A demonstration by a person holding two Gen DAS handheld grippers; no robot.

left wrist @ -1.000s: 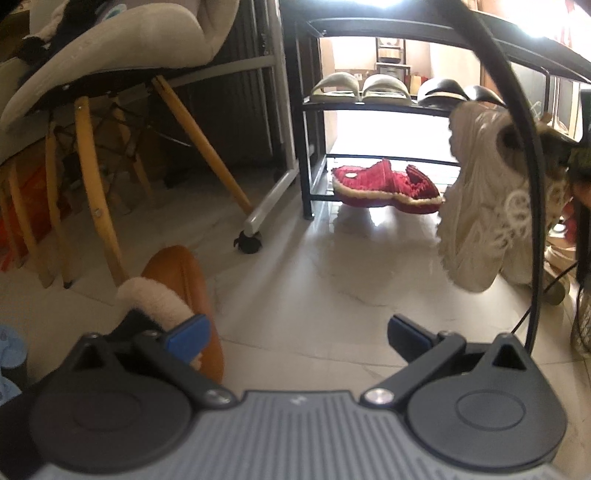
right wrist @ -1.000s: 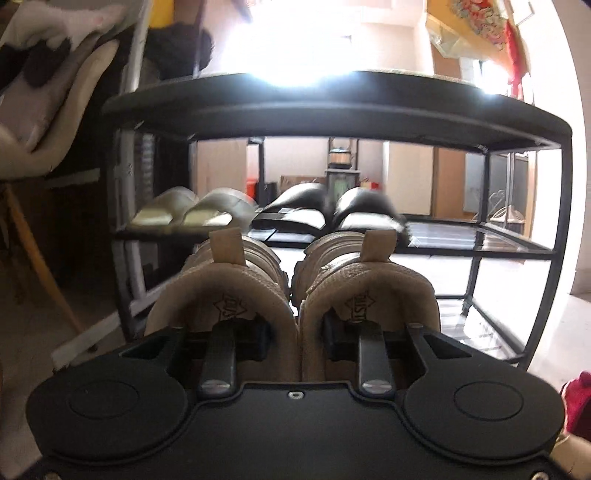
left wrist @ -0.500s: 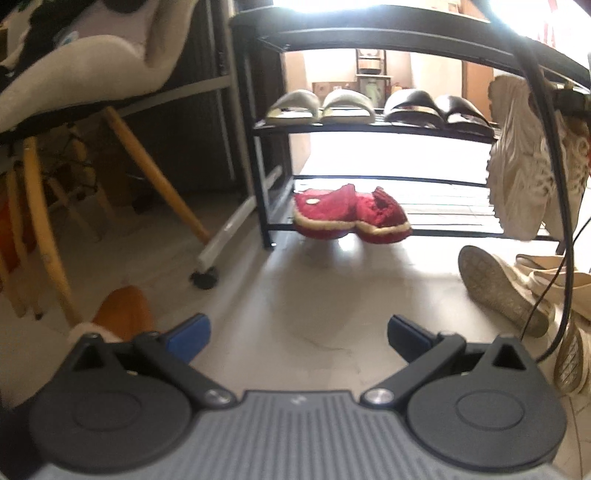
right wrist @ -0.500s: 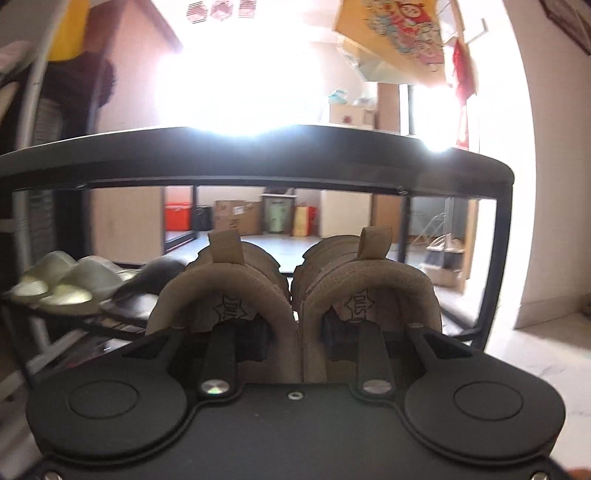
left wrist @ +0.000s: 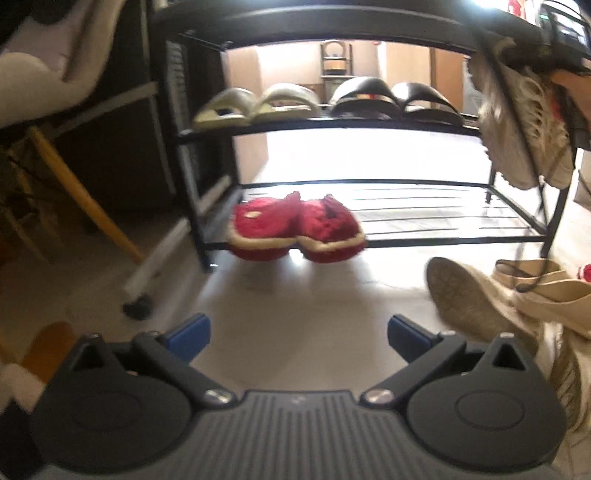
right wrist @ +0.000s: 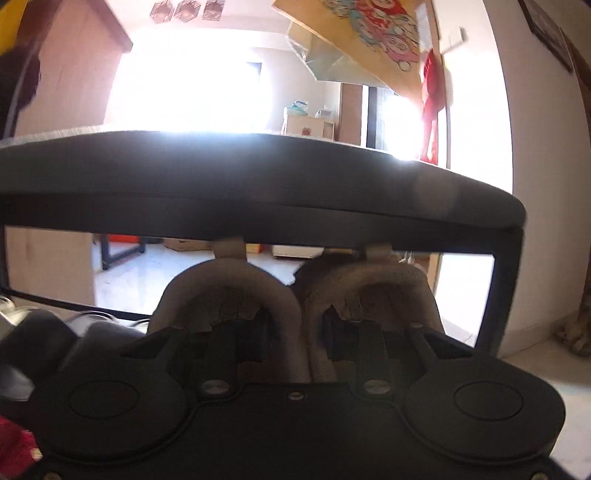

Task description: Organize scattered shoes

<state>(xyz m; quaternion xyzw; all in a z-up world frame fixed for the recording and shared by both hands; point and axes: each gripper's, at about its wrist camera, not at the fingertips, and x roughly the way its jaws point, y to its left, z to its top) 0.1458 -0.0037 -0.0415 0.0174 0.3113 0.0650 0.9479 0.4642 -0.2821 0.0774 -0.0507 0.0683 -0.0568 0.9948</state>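
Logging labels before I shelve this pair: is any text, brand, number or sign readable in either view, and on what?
None can be read.
Beige sneakers, held in the right hand-held gripper: heel-lining marks too blurred.
Cartoon poster overhead: a picture, no legible lettering.
Red slippers on the shoe rack: pale patch, unreadable.

Strong backlight enters behind the shoe rack [left wrist: 369, 122], overexposing the window area [right wrist: 192, 88] and the floor. Foreground surfaces fall into shadow. Both views show motion blur and fisheye curvature at the edges; shadowed detail is possibly lost.
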